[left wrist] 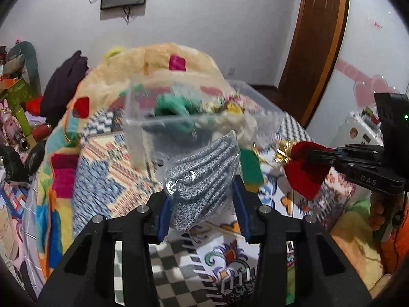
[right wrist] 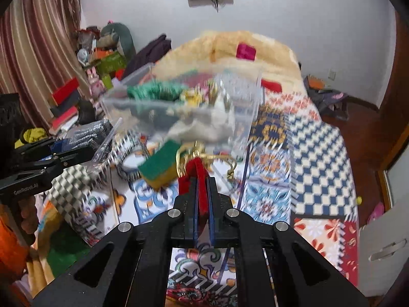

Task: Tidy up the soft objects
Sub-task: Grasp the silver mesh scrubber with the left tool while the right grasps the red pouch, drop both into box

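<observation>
My left gripper [left wrist: 202, 186] is shut on a clear bag of grey knitted cloths [left wrist: 202, 176], held above the bed; it also shows at the left of the right wrist view [right wrist: 84, 138]. My right gripper [right wrist: 202, 179] is shut on a red felt piece [right wrist: 198, 176] with gold ribbon [right wrist: 204, 156]; in the left wrist view the red piece [left wrist: 304, 168] hangs from it at the right. A clear plastic bin [left wrist: 143, 120] with green, yellow and white soft items stands ahead on the bed [right wrist: 245, 97]. A green-and-yellow sponge [right wrist: 159, 168] lies in front of it.
The bed has a patterned quilt [right wrist: 306, 140] and a yellow plush blanket [left wrist: 153, 58] at its far end. Cluttered shelves [right wrist: 99, 58] and curtains stand left. A wooden door frame [left wrist: 314, 38] and a white cabinet [right wrist: 386, 250] are on the right.
</observation>
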`<state>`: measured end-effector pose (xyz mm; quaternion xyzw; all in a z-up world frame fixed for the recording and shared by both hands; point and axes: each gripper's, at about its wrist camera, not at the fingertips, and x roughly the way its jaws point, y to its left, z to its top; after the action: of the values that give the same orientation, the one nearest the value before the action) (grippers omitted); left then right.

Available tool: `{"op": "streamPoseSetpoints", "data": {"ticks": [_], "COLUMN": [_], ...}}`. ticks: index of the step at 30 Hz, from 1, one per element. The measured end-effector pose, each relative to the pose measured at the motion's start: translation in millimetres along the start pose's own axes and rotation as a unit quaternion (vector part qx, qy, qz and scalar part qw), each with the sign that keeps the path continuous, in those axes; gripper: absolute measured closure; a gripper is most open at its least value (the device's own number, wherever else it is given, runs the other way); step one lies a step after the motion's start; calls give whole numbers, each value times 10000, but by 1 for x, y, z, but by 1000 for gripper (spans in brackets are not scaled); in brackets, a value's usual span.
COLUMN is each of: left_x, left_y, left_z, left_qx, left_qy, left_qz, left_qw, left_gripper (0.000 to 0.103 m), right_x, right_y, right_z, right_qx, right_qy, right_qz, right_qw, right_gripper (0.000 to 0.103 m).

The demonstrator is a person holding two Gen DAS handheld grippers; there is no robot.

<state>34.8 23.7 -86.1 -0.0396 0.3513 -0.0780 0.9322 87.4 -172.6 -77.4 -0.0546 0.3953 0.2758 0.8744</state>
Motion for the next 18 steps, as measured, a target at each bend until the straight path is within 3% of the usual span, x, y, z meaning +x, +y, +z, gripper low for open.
{"op": "streamPoseSetpoints", "data": {"ticks": [9,14,15,17,18], "left_x": [-24,-29,-29,-26,-24], "left_y": [9,7,7,7,7], "left_z": [39,49,49,48,48], "left_qx": [-18,42,44,50,57], "left_qy": [-651,-837,-833,-798,-776], "left_qz": [92,101,94,79,76], "left_qw": [9978,9964,9965,9968,9969], "left_gripper": [60,60,60,60,60], "right_x": [-26,-14,-5,7,13], "right_y": [9,3,-1,-10,-13], "right_z": [28,28,26,21,17], "right_qx": [-221,-264,-199,-65,-6], "right_qy": [-611,-417,-226,41,139], "right_qz": [-68,-158,-163,-148,-163], "right_qw": [9979,9987,9994,9999,9998], "right_gripper": [98,96,94,65,56]}}
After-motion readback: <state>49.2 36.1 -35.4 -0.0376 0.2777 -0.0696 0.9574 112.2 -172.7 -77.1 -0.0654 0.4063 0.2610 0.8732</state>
